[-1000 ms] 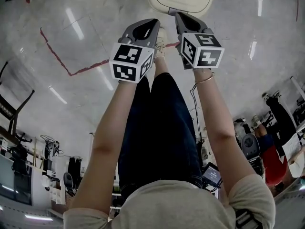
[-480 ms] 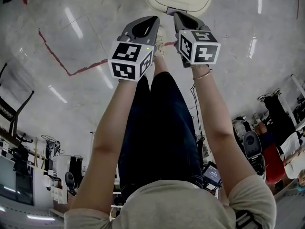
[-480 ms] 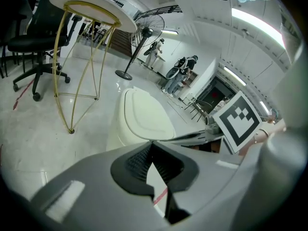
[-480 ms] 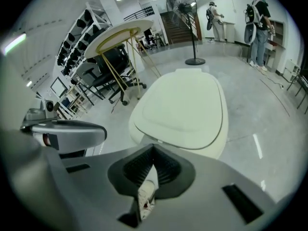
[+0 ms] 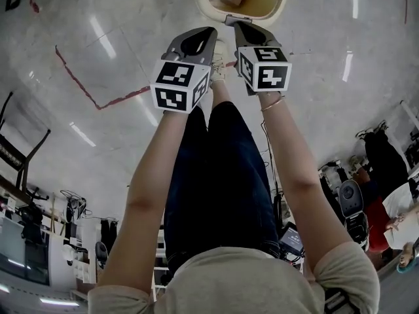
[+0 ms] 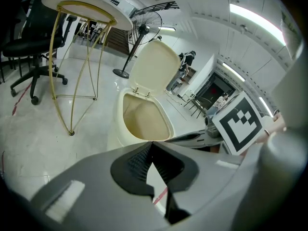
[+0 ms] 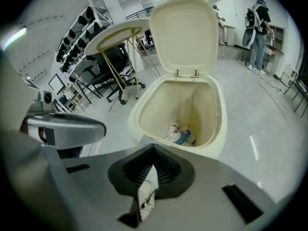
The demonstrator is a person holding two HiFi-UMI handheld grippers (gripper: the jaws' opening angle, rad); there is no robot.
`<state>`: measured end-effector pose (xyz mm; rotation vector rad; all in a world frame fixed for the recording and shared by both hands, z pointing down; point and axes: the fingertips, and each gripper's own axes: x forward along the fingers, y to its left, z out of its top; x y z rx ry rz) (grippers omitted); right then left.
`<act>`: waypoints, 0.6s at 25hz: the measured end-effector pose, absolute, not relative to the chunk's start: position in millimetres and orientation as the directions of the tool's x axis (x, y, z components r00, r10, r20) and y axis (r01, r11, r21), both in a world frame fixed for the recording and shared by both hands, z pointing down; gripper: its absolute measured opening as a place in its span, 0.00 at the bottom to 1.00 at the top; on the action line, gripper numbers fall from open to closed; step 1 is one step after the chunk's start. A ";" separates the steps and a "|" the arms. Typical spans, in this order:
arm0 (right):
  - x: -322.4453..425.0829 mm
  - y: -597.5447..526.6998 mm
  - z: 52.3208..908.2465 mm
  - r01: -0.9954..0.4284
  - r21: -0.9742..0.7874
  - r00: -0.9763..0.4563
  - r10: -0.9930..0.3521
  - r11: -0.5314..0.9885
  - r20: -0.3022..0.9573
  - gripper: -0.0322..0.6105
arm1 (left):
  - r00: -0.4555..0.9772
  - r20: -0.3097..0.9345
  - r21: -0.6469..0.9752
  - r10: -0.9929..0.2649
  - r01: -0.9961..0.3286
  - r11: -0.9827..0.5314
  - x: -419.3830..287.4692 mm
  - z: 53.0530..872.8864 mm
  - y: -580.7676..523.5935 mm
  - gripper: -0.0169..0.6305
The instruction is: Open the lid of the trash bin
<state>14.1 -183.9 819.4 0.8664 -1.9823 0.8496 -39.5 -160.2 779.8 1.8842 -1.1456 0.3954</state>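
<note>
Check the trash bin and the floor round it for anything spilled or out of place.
Nothing stands out. The trash bin stands upright with its lid raised on its hinges, the rubbish lies at the bottom inside, and the floor beside it shows no spill.

No word, brand or number can be read. The only printed signs are black-and-white square patterns: on the left cube (image 5: 180,87) behind the left claw (image 5: 211,33), and on the right cube (image 5: 265,67) behind the right claw (image 5: 237,26). Print on the wrappers (image 7: 180,134) in the trash bin (image 7: 220,129), ahead of the right claw, is too small to read.
</note>
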 end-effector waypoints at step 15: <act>5.2 -193.5 742.8 -0.775 -0.323 -0.523 -0.264 0.544 0.810 0.06 | 0.523 0.638 0.476 -0.565 -0.845 -0.244 -44.9 702.4 -172.4 0.04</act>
